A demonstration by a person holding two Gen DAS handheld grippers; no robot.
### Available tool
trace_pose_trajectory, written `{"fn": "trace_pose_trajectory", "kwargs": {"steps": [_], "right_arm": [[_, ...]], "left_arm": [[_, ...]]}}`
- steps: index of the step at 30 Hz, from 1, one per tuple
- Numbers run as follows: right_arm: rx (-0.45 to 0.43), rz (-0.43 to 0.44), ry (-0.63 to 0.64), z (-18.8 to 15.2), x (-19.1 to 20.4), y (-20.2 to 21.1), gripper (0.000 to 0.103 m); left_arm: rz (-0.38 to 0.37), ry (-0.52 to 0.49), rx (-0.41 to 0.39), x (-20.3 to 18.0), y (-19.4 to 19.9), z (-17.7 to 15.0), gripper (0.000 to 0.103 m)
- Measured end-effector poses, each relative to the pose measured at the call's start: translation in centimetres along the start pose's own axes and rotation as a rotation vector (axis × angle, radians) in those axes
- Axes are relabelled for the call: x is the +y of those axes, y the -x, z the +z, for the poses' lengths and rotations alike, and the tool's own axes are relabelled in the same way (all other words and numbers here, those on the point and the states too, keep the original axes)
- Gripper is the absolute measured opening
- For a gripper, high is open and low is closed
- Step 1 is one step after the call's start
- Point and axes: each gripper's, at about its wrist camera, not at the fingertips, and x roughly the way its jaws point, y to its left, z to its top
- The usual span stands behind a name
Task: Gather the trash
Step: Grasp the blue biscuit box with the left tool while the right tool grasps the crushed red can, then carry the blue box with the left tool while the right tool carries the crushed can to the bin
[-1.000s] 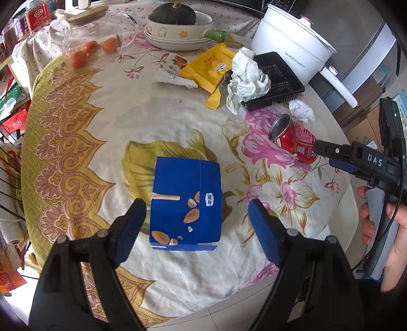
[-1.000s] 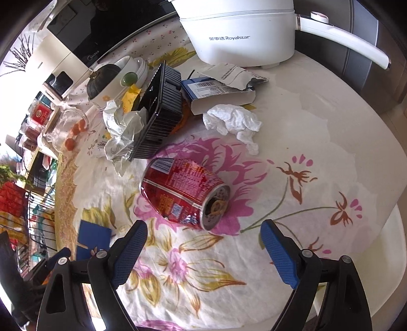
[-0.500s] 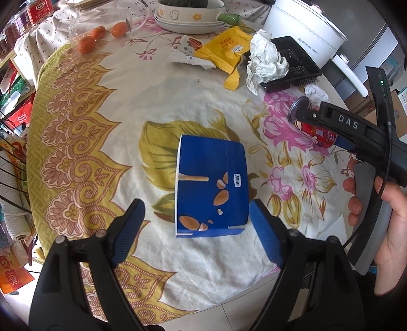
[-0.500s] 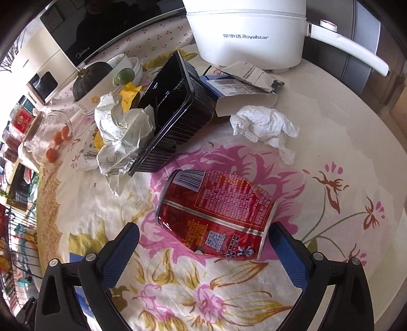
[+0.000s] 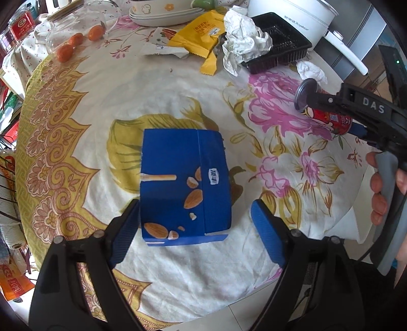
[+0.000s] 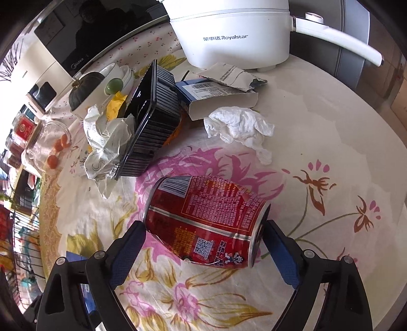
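1. Left wrist view: the left gripper (image 5: 194,230) points steeply down over a round tabletop (image 5: 157,292) covered by a floral cloth. Its blue pads are spread. The flat blue almond-snack box (image 5: 184,187) lies between them near the tabletop's front edge; the left pad sits just at the box's left side, while the right pad stands clear of it.
2. Right wrist view: the right gripper (image 6: 203,240) straddles a dented red drink can (image 6: 204,220) lying on its side over the pink flower print. Its jaws are closing, one pad at each end of the can; whether they already press on it I cannot tell.
3. In the left wrist view, a hand (image 5: 384,193) grips that tool's grey handle at the tabletop's right edge.
4. Beyond the can lie a crumpled white tissue (image 6: 239,127), an opened blue-and-white carton (image 6: 218,95) and a tilted black plastic tray (image 6: 150,122) with crumpled paper (image 6: 106,140) against it.
5. At the far edge stands a white Royalstar electric pot (image 6: 236,33).
6. A yellow snack wrapper (image 5: 203,35) lies towards the far side, beside stacked dishes (image 5: 162,17) and small orange fruits (image 5: 76,45).
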Motion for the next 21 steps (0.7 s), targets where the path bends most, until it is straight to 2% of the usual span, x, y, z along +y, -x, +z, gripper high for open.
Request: {"fn": "trace_pose_trajectory", "kwargs": {"steps": [6,9,11,21], "right_arm": [[-0.006,0.003,0.067,-1.0,-0.9,3.2,0.094],[-0.004,0.004,0.087,-1.6,-1.6,4.6,0.094],[-0.003,0.004,0.103,-2.0,-2.3,5.5,0.094],[-0.003,0.014,0.137,-4.0,-6.7,10.2,0.094]], "left_arm": [[0.037,0.030,0.011,0.4,-1.2,0.3,0.087],[-0.003,0.077,0.011,1.3,-1.5,0.6,0.083],[-0.021,0.099,0.001,1.7,-1.4,0.7,0.074],[-0.130,0.112,-0.051,1.2,0.6,0.8,0.070]]}}
